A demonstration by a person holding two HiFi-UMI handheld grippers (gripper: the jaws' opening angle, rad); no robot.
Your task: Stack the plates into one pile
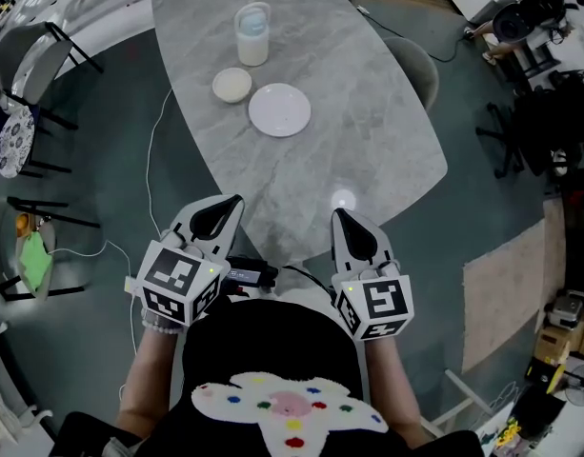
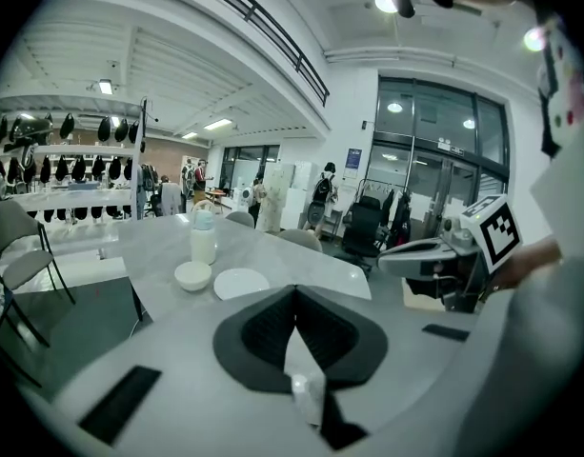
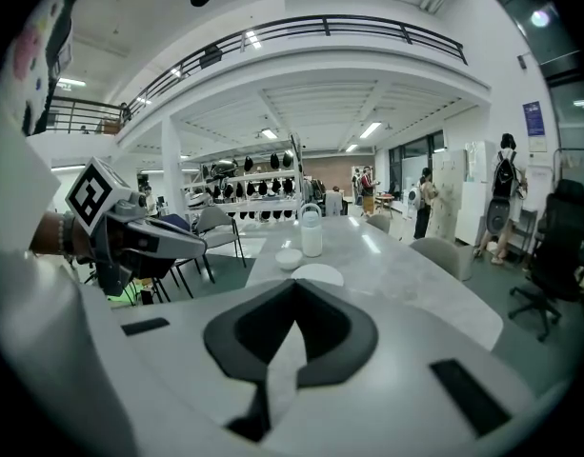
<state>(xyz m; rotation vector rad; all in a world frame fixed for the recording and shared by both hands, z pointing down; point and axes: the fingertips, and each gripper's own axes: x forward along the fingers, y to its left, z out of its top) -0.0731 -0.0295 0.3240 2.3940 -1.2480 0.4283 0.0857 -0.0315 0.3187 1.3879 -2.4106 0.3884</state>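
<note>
A flat white plate lies on the grey marble table, and a smaller white bowl-like dish sits just to its left. Both show far off in the left gripper view as the plate and the dish, and in the right gripper view as the plate and the dish. My left gripper and right gripper hover at the table's near end, both shut and holding nothing, well short of the dishes.
A white jug with a pale lid stands behind the dishes. Grey chairs line the table's right side, another chair stands at the left. A cable runs along the floor by the table's left edge.
</note>
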